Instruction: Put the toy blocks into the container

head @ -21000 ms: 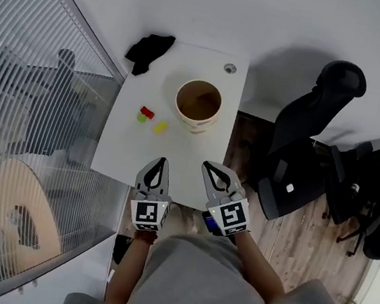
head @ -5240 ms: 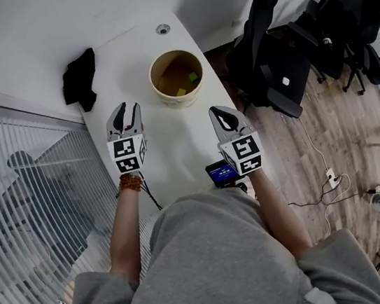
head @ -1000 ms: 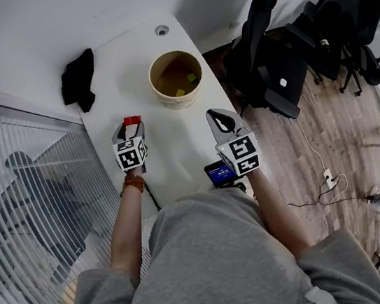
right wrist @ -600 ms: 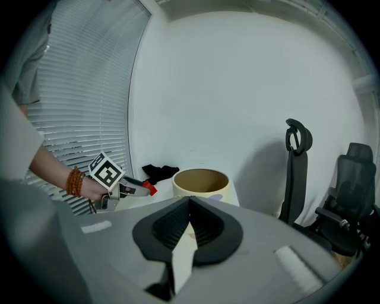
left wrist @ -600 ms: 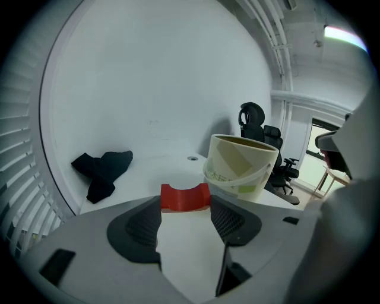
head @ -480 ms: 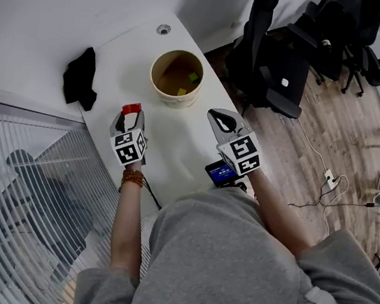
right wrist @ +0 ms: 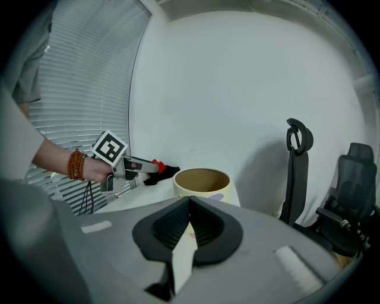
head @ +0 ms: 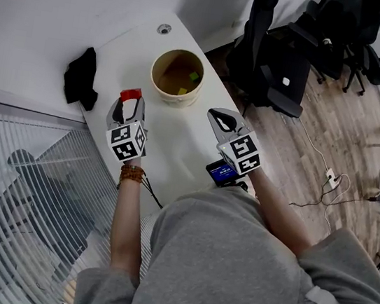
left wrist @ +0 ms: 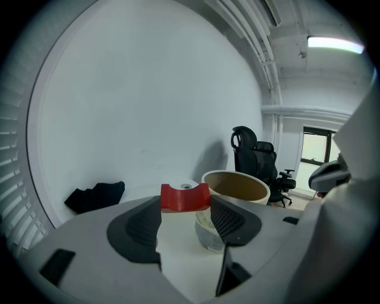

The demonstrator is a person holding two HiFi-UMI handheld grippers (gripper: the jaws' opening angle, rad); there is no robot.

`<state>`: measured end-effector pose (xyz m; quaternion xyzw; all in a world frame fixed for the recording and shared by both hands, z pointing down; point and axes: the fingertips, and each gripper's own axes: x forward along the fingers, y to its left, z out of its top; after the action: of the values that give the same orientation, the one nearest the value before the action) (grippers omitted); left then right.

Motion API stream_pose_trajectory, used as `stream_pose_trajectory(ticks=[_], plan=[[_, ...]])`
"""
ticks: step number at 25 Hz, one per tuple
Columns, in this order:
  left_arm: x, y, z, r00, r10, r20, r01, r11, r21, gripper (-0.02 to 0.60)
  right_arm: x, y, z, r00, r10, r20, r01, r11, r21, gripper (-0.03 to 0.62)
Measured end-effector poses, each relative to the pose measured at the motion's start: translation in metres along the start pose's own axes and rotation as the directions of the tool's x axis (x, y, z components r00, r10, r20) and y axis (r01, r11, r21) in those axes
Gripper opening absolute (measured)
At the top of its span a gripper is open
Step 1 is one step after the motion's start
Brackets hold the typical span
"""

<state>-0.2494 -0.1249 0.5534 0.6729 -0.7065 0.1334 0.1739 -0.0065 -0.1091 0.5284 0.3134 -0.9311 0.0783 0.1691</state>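
Observation:
A red arch-shaped block [head: 130, 94] [left wrist: 185, 196] [right wrist: 157, 165] is pinched at the tips of my left gripper [head: 130, 99] [left wrist: 186, 205], which hangs above the white table [head: 171, 134], left of and a little nearer than the round cream container [head: 177, 76] [left wrist: 234, 186] [right wrist: 202, 181]. A green block [head: 193, 76] and a yellow block [head: 182, 91] lie inside the container. My right gripper [head: 221, 121] [right wrist: 189, 202] is shut and empty, held over the table on the container's near right.
A black cloth [head: 81, 78] [left wrist: 95, 195] lies at the table's far left corner. A cable grommet [head: 164, 29] sits beyond the container. Black office chairs [head: 283, 52] [left wrist: 255, 157] stand right of the table. A phone [head: 223, 173] is at the near edge.
My left gripper, holding the red block, has risen and moved forward toward the container. The right gripper has barely moved.

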Motion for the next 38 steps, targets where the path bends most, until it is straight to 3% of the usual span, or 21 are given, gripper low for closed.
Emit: stream_pose_trajectory(ticks=[11, 20, 28, 38], plan=[[-0.006, -0.022, 0.079, 0.990, -0.039, 0.137, 0.039, 0.999, 0.002, 0.259, -0.001, -0.003, 0.002, 1.000, -0.004, 0.002, 0.004, 1.000, 0.006, 0.011], [-0.004, -0.046, 0.111, 0.977, -0.085, 0.196, 0.084, 0.996, 0.012, 0.259, 0.000, -0.005, -0.001, 1.000, -0.011, 0.008, 0.011, 1.000, -0.005, 0.011], [0.001, -0.072, 0.128, 0.967, -0.142, 0.213, 0.138, 0.990, 0.038, 0.259, 0.001, -0.004, -0.001, 1.000, -0.014, -0.001, 0.014, 1.000, 0.005, 0.011], [0.012, -0.102, 0.122, 0.960, -0.225, 0.166, 0.215, 0.973, 0.080, 0.259, 0.000, -0.004, -0.002, 1.000, -0.021, -0.003, 0.021, 1.000, 0.010, 0.011]])
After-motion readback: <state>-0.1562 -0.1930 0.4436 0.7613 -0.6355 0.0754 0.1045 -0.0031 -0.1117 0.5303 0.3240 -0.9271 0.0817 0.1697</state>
